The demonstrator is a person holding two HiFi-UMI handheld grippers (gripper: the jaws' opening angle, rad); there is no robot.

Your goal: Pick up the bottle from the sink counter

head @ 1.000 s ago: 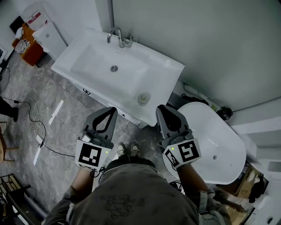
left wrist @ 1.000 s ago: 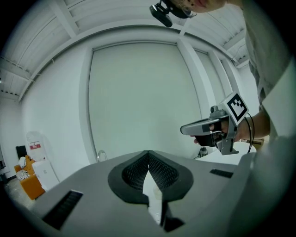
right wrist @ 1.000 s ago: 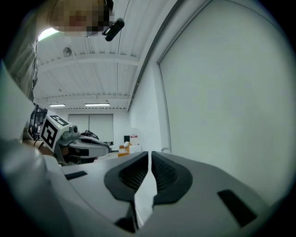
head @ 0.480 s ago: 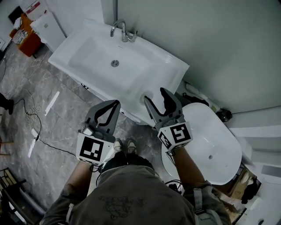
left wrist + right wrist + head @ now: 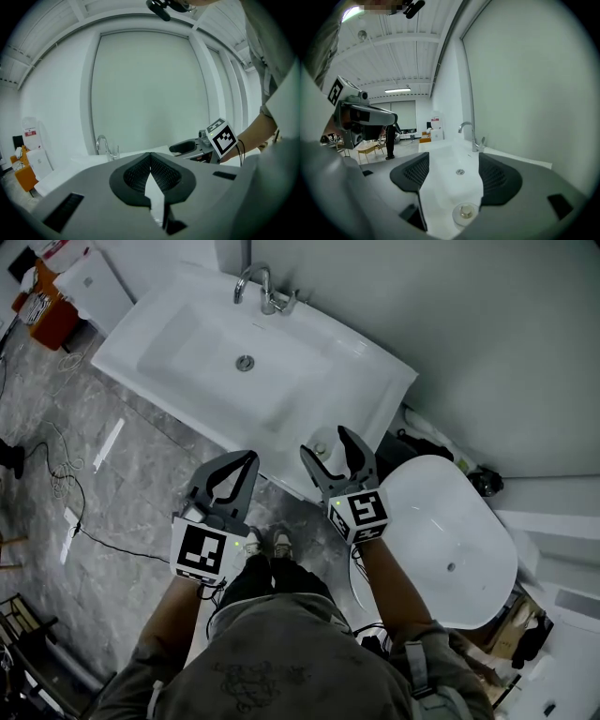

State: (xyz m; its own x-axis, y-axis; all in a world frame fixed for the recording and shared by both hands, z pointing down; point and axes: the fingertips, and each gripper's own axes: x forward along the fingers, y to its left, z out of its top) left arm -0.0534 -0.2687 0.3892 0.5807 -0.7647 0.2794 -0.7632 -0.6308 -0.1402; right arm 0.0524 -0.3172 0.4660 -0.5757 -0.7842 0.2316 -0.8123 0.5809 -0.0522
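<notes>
Overhead, the sink counter (image 5: 380, 381) filled the upper middle of the head view. Its basin (image 5: 202, 343) lay toward the left end, and the faucet (image 5: 255, 287) stood at the back edge against the wall. A white oval tub (image 5: 478, 512) stood just beside the counter's right end. Grey stone floor (image 5: 141, 493) lay open along the front edge, crossed only by a thin cable (image 5: 70, 488).

The right gripper (image 5: 327, 448) hung over the counter's front right corner. In the head view its jaws largely covered the bottle (image 5: 465, 213). The right gripper view showed the bottle plainly from above: a round top low between the two pads, on the flat stretch right of the basin and near the front edge. The jaws were opening, with the bottle between them and neither pad pressing on it. The same view looked along the basin past the drain (image 5: 460, 172) to a person (image 5: 389, 140) standing well beyond the counter's far end, whom the head view did not take in.

The left gripper (image 5: 247, 461) hovered over the floor just off the front edge, apart from the bottle. Its jaws were clenched tip to tip on nothing. Its own view caught the right gripper's marker cube (image 5: 221, 137) from the side. Nothing on the counter stood between the bottle and either gripper, and the counter was bare between the bottle and the wall.
</notes>
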